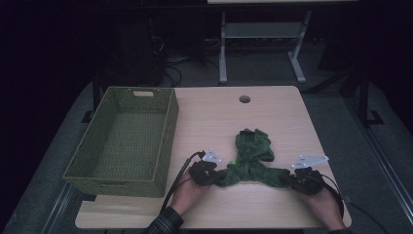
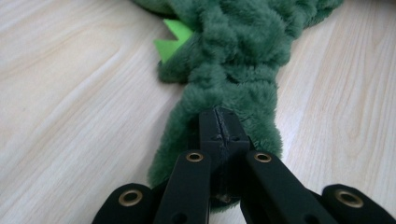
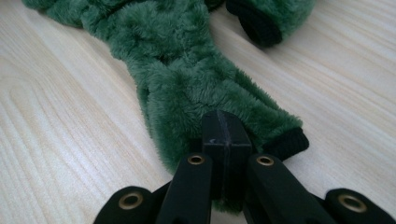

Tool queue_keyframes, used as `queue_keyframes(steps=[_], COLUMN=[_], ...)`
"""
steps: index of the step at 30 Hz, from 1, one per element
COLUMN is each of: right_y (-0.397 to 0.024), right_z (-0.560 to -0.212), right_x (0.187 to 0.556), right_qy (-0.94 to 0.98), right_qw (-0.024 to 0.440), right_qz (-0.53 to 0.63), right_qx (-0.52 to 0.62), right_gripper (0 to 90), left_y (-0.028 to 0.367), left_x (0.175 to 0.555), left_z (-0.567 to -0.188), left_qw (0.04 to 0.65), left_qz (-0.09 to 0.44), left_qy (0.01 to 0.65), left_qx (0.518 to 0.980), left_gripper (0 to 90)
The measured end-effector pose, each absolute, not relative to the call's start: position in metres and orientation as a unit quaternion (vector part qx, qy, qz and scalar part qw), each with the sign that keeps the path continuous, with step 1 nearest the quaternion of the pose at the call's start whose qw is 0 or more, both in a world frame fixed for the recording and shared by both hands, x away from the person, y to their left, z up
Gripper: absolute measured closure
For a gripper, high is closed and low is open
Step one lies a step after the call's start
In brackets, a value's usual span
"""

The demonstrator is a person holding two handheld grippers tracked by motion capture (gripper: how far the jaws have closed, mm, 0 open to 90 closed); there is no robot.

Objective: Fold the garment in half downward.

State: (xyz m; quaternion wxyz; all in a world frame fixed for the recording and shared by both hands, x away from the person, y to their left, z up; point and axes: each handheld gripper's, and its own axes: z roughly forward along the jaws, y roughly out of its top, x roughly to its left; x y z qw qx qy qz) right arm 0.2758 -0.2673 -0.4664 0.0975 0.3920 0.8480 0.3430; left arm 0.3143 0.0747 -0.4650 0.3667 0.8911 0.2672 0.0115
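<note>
While the garment lies near the counter's front edge, the left claw is clamped tight on the end of one fuzzy green sleeve and the right claw on the cuffed end of the other. Its long axis runs side to side between them, the body bunched farther back. The basket sits at the left edge, nearer the left claw.

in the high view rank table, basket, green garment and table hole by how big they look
1. table
2. basket
3. green garment
4. table hole
No close calls; each looks clearly smaller than the one before.
</note>
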Motion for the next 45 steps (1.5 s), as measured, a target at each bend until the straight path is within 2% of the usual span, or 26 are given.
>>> queue_keyframes(steps=[18, 22, 29, 36, 45], right_y=[-0.261, -0.262, -0.259, -0.251, -0.249], right_z=[-0.464, -0.455, -0.437, -0.446, -0.459], right_x=[0.234, 0.235, 0.259, 0.287, 0.298], right_qy=[0.86, 0.852, 0.835, 0.837, 0.838], right_qw=[0.078, 0.092, 0.113, 0.1, 0.084], right_qz=[0.342, 0.369, 0.393, 0.373, 0.361], right_qx=[0.371, 0.361, 0.368, 0.388, 0.4], right_gripper=[89.9, 81.8, 70.5, 59.7, 57.3], left_y=[0.101, 0.1, 0.089, 0.069, 0.046], left_x=[0.274, 0.276, 0.298, 0.332, 0.366], left_z=[-0.464, -0.449, -0.421, -0.408, -0.4], left_qw=[0.379, 0.394, 0.413, 0.43, 0.442], left_qz=[-0.022, -0.007, 0.022, 0.035, 0.036], left_qy=[0.269, 0.264, 0.253, 0.239, 0.226], left_qx=[0.885, 0.88, 0.874, 0.87, 0.868], left_gripper=[89.8, 78.8, 70.1, 60.3, 54.4])
